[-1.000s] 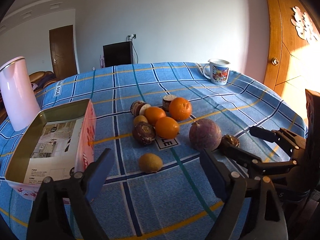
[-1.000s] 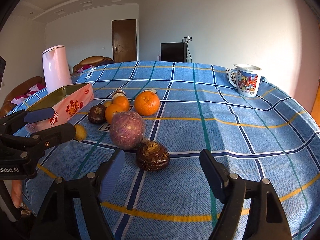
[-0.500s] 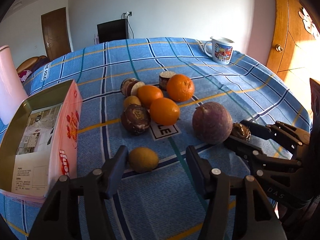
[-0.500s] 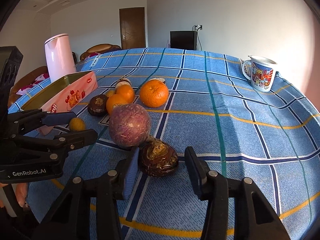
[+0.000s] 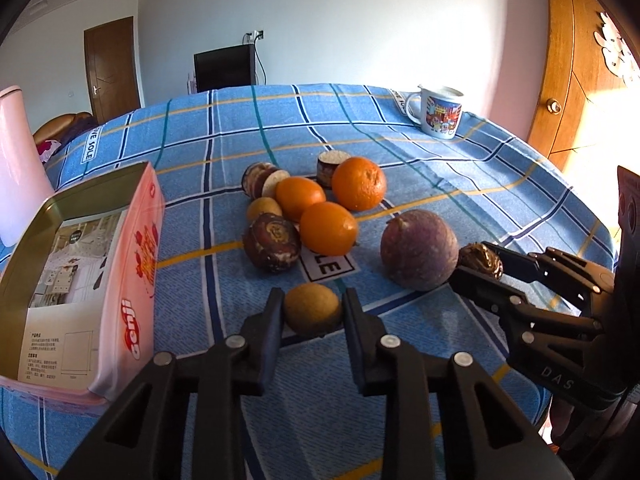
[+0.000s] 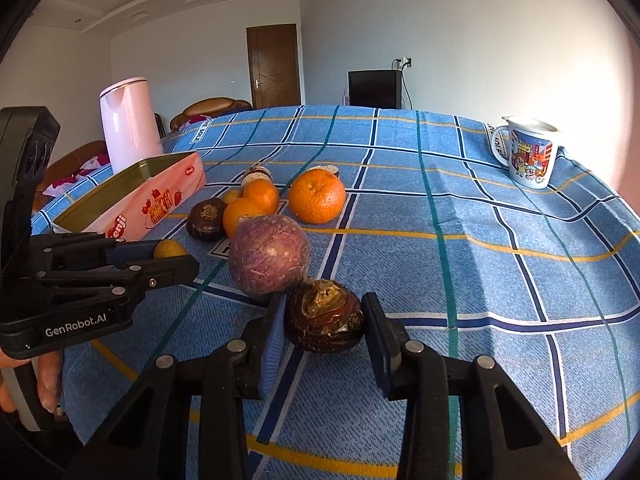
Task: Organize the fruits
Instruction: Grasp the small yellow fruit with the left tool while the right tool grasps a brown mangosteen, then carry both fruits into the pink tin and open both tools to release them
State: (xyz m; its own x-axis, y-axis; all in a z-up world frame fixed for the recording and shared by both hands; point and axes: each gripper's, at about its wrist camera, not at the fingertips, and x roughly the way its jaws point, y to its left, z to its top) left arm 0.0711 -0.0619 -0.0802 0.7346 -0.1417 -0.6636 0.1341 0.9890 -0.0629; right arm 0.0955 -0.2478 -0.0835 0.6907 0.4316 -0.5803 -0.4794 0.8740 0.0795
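The open pink rectangular tin (image 5: 76, 276) on the blue checked tablecloth (image 5: 460, 184) holds only a printed paper sheet (image 5: 60, 288); no fruit lies in it. Right of the tin, the left gripper (image 5: 313, 312) is closing on a small yellow-brown round fruit (image 5: 313, 309), pads touching both its sides. Farther right of the tin, past the big purple round fruit (image 6: 269, 261), the right gripper (image 6: 323, 324) is closing on a dark brown knobbly corm (image 6: 324, 320). Three oranges (image 5: 328, 228) cluster beyond. A white printed enamel mug (image 6: 528, 152) stands well apart from the tin; its contents cannot be made out.

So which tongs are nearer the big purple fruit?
Right. The right tongs straddle the brown bulb touching the purple fruit; the left tongs close around a yellowish fruit farther off.
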